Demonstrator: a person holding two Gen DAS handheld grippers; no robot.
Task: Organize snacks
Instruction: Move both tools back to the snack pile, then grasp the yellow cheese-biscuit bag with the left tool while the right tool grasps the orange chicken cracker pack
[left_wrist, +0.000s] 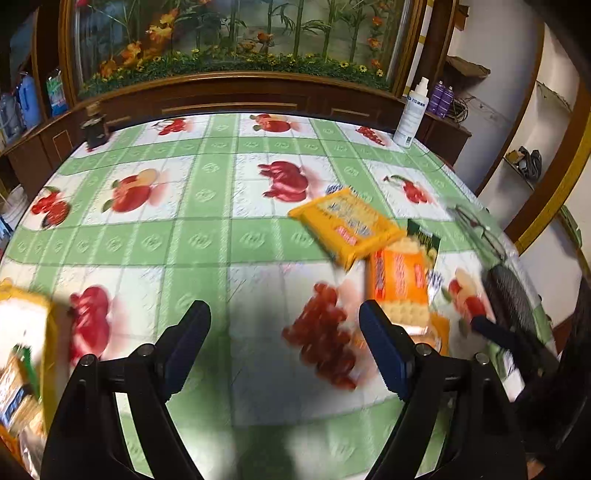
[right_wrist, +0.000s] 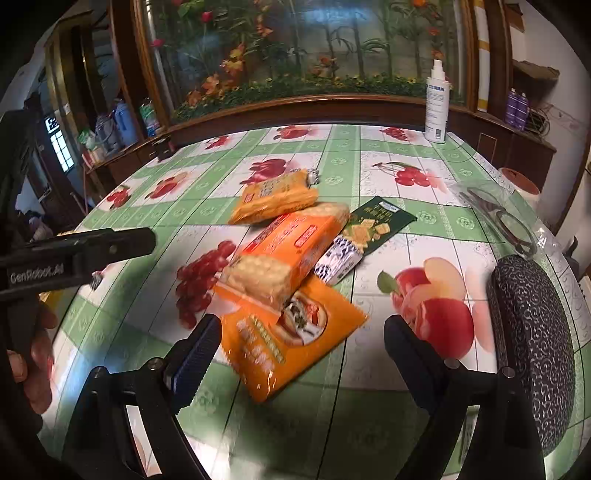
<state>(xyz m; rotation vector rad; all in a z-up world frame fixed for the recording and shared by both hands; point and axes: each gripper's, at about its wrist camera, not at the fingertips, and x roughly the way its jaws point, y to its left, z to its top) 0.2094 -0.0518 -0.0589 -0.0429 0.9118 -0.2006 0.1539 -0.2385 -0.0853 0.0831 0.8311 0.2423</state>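
A heap of orange and yellow plastic snack packets (right_wrist: 291, 254) lies on the table (right_wrist: 436, 229) with its green-checked fruit-print cloth, just left of the dark patterned oval case (right_wrist: 532, 354). Right tongs (right_wrist: 299, 354) gape wide and empty over the nearest orange packet; left tongs (left_wrist: 284, 332) gape empty left of the heap.

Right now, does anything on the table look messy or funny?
Yes. The snack packs sit in a jumbled heap: the orange cracker pack lies crooked across the flat orange pouch and overlaps the dark green packet. Nothing looks spilled or torn.
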